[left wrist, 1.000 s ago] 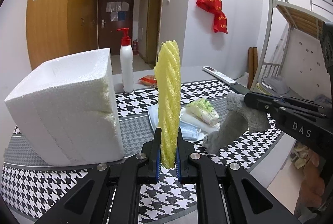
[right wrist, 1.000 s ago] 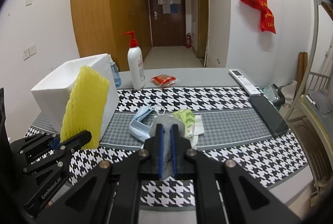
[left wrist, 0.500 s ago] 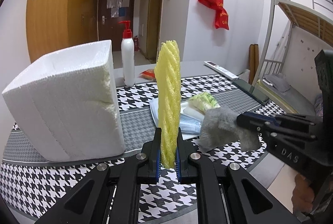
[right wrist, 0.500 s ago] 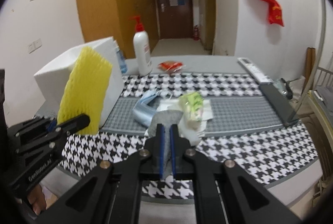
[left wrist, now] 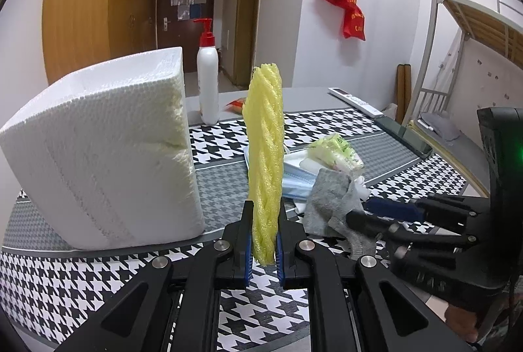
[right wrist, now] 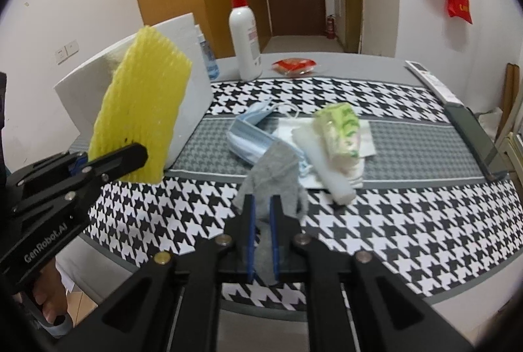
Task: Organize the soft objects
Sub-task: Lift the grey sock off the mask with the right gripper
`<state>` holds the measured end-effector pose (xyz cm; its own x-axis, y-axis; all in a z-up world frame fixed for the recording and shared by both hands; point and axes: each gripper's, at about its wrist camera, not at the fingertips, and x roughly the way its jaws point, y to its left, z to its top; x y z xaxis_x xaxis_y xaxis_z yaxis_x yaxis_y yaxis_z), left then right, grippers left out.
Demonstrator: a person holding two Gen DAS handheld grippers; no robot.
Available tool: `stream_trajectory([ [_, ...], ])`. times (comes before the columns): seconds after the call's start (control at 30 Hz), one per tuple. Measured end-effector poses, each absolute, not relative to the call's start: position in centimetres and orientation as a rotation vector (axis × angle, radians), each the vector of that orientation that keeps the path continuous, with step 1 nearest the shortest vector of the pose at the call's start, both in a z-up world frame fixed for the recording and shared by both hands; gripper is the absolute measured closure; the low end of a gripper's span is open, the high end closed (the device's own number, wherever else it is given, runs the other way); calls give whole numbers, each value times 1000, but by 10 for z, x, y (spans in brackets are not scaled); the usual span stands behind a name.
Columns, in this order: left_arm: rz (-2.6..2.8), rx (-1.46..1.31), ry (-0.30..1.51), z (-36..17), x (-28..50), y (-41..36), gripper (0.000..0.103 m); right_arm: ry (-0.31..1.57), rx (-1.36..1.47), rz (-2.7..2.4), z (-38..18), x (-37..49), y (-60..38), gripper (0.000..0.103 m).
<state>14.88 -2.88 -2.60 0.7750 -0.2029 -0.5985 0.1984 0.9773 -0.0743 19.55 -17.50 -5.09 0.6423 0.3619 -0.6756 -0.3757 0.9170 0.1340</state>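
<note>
My left gripper (left wrist: 264, 240) is shut on a yellow foam net sleeve (left wrist: 264, 152), held upright above the table's front edge; it also shows in the right wrist view (right wrist: 140, 110). My right gripper (right wrist: 261, 234) is shut on a grey sock (right wrist: 274, 175), low over the front of the table; the sock also shows in the left wrist view (left wrist: 330, 204). A blue face mask (right wrist: 251, 139), a green-printed tissue pack (right wrist: 340, 129) and a white roll (right wrist: 327, 165) lie mid-table. A white styrofoam box (left wrist: 98, 149) stands on the left.
A white pump bottle with a red top (right wrist: 243, 34), a red snack packet (right wrist: 294, 65), a remote control (right wrist: 428, 80) and a dark phone (right wrist: 474, 139) stand further back and right on the houndstooth tablecloth (right wrist: 392, 221). A bunk bed frame (left wrist: 457, 34) is at the right.
My right gripper with the grey sock has dropped lower and pulled back toward the table's front edge, nearer the left gripper. The left gripper holds the yellow sleeve almost still.
</note>
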Motion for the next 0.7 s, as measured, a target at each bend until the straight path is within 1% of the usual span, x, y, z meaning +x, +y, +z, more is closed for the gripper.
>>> stream_trajectory([
  [0.03, -217, -7, 649, -26, 150, -28, 92, 762, -16, 419, -51, 196, -174, 50],
  [0.07, -217, -7, 649, -26, 150, -29, 92, 752, -4, 418, -51, 196, -175, 38],
  [0.1, -218, -7, 651, -26, 151, -29, 92, 743, 4, 420, -50, 195, -175, 31],
  [0.2, -219, -10, 653, -27, 152, -28, 92, 741, 0, 410, -49, 199, -173, 31],
  [0.4, -217, -15, 657, -30, 157, -25, 92, 809, -1, 371, -63, 217, -168, 31],
  [0.7, -225, -22, 670, -36, 166, -23, 92, 856, -29, 345, -76, 231, -161, 31],
])
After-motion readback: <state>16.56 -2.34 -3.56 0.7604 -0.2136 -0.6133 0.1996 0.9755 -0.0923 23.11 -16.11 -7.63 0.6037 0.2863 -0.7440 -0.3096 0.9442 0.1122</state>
